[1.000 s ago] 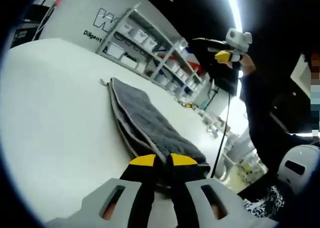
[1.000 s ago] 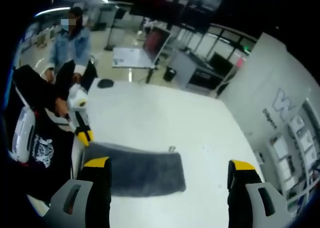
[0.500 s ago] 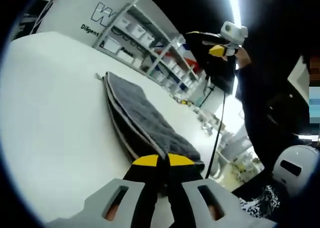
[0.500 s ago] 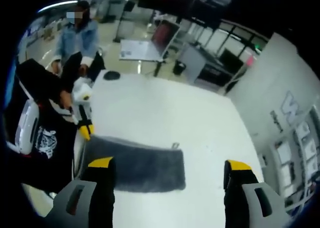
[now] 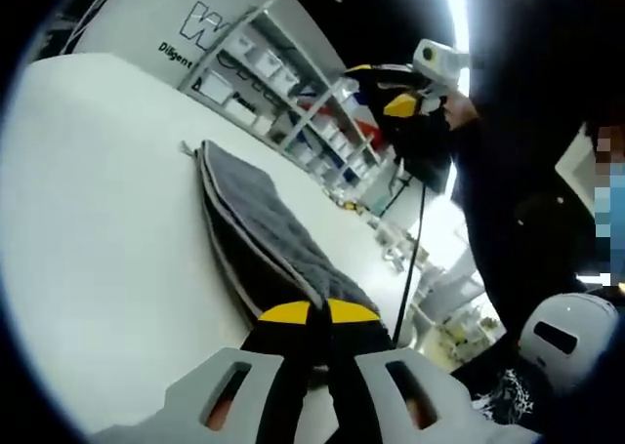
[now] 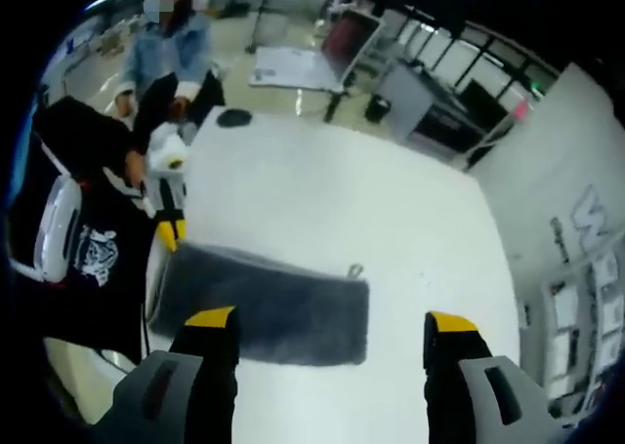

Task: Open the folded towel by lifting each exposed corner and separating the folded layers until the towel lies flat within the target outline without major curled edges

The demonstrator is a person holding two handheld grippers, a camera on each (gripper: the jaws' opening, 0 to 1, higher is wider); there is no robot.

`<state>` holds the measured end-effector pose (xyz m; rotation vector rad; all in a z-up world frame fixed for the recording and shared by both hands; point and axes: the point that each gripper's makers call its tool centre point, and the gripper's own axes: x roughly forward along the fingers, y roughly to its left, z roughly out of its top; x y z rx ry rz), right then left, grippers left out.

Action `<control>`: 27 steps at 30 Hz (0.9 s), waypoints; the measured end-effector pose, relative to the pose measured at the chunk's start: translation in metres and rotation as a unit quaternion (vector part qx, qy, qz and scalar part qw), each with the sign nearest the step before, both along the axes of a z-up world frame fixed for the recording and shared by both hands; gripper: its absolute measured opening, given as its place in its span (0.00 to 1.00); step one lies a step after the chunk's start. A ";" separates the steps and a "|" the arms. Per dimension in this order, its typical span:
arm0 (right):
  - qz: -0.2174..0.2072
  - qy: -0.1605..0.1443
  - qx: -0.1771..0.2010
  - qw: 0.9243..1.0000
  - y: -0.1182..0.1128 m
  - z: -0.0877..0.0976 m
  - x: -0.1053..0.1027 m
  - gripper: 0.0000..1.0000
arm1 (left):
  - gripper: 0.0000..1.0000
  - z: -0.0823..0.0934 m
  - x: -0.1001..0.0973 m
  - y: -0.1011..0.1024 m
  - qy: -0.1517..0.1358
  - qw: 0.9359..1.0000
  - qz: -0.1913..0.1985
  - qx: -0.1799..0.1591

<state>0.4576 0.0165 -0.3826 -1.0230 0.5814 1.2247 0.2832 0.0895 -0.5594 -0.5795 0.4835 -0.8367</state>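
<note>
A folded grey towel [image 5: 262, 231] with a pale trimmed edge lies on the white table [image 5: 98, 220]. My left gripper [image 5: 319, 314] is shut on its near corner, the yellow tips pressed together over the cloth. In the right gripper view the same towel [image 6: 273, 302] is a dark rectangle with a small hanging loop [image 6: 354, 269] at its far edge. The left gripper [image 6: 169, 231] pinches its left corner there. My right gripper [image 6: 332, 325] hangs open above the towel, well clear of it, and shows high up in the left gripper view [image 5: 395, 98].
A person in black [image 5: 527, 190] holds both grippers beside the table's edge. Another person in a blue jacket [image 6: 166, 54] stands beyond the table, near a black round object [image 6: 234, 118]. Shelving with bins [image 5: 283, 83] lines the far wall. The white table [image 6: 371, 210] spreads wide behind the towel.
The right gripper view has tilted downward and moved nearer the table, so the towel looks larger. The left gripper keeps its hold on the corner; its view has shifted only slightly.
</note>
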 end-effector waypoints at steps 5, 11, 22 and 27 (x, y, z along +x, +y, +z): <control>0.001 0.009 -0.033 0.999 0.003 -0.015 0.015 0.76 | 0.02 0.001 0.000 -0.001 0.000 1.000 -0.004 -0.004; 0.029 0.026 -0.050 0.998 0.014 -0.021 0.017 0.77 | 0.01 0.001 0.001 0.000 0.001 1.000 -0.011 -0.014; 0.043 0.032 -0.114 0.992 0.019 -0.048 0.040 0.70 | 0.01 0.005 -0.001 -0.003 -0.001 0.999 -0.013 -0.031; 0.043 0.040 -0.124 0.990 0.021 -0.056 0.044 0.65 | 0.01 0.007 -0.003 -0.005 -0.001 0.999 -0.018 -0.041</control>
